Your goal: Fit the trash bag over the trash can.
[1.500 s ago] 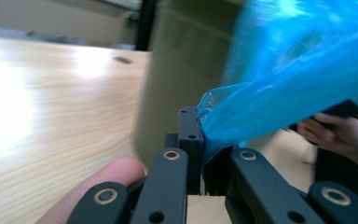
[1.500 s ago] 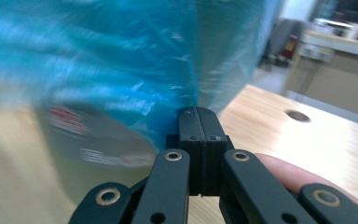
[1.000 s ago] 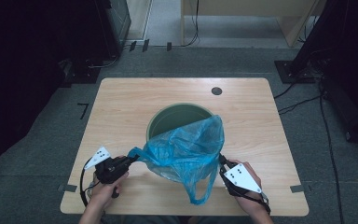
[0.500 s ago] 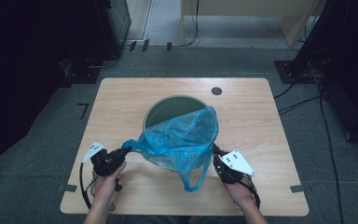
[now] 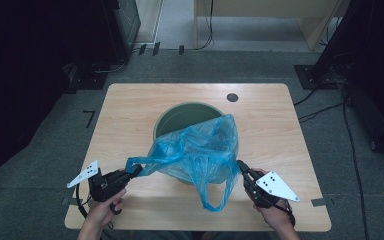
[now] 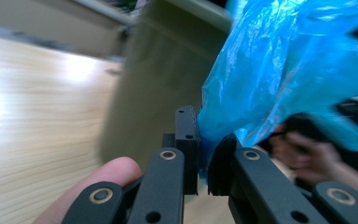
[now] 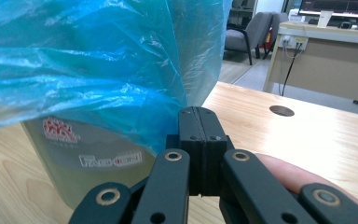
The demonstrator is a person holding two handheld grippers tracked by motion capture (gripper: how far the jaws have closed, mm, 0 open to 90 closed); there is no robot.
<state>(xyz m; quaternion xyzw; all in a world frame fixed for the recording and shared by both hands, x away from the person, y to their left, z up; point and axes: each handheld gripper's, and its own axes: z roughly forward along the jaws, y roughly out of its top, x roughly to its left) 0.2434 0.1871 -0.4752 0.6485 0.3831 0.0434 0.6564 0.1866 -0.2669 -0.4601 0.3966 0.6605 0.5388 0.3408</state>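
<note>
From the high view, I hold a blue plastic bag (image 5: 197, 152) stretched between my two grippers above the near side of a green bin (image 5: 180, 116) that stands mid-worktop (image 5: 130, 107). My left gripper (image 5: 136, 171) pinches a drawn-out corner of the bag's rim; my right gripper (image 5: 240, 165) is at the opposite edge. The bag's mouth runs left to right between them and sits over the bin's near rim, with a tail hanging down on my side. The bin lies ahead of both grippers, about equally near to each, so I judge the coming move to be forward and down over its rim.

In the left gripper view, the jaws are drawn narrow with a fold of the bag (image 6: 279, 79) clamped between them, and the bin's wall (image 6: 158, 88) rises just beyond.

In the right gripper view, the jaws meet flush. The bag (image 7: 84, 60) comes down to their tips, so I take the film to be nipped there, with the bin (image 7: 93, 158) just behind.
</note>
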